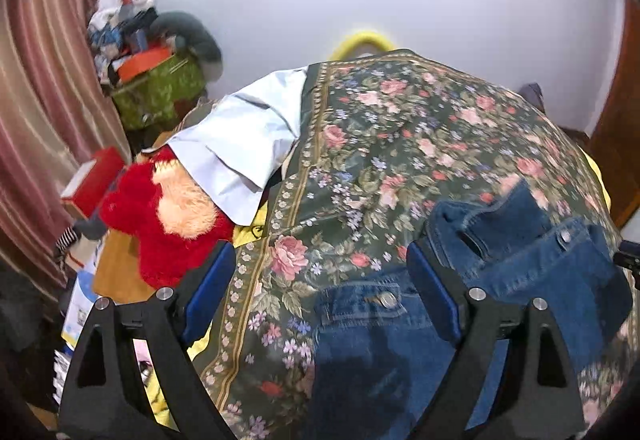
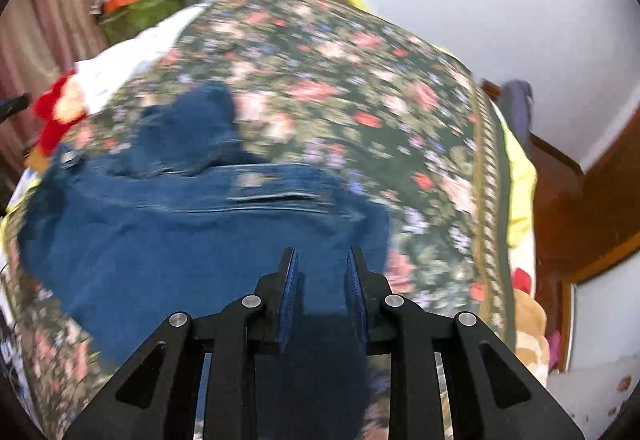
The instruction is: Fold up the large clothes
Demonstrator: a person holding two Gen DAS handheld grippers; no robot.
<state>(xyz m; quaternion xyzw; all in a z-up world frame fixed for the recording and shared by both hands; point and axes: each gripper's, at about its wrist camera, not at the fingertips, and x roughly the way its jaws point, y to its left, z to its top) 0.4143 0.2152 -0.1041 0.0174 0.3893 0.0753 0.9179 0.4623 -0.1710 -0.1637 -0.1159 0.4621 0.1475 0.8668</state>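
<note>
A blue denim jacket (image 1: 500,280) lies partly folded on a bed covered by a dark green floral spread (image 1: 400,127). My left gripper (image 1: 320,276) is wide open above the jacket's left edge, holding nothing. In the right wrist view the jacket (image 2: 180,232) fills the lower left, with a pocket flap and a sleeve bunched at its far side. My right gripper (image 2: 322,268) hovers over the jacket's near right part with a narrow gap between its blue pads and no cloth between them. The right view is blurred.
A red and cream plush toy (image 1: 168,207) and a pale blue cloth (image 1: 240,143) lie at the bed's left edge. Boxes and a green bag (image 1: 156,87) pile up by the pink curtain (image 1: 44,99). A wooden headboard (image 2: 580,199) stands at right.
</note>
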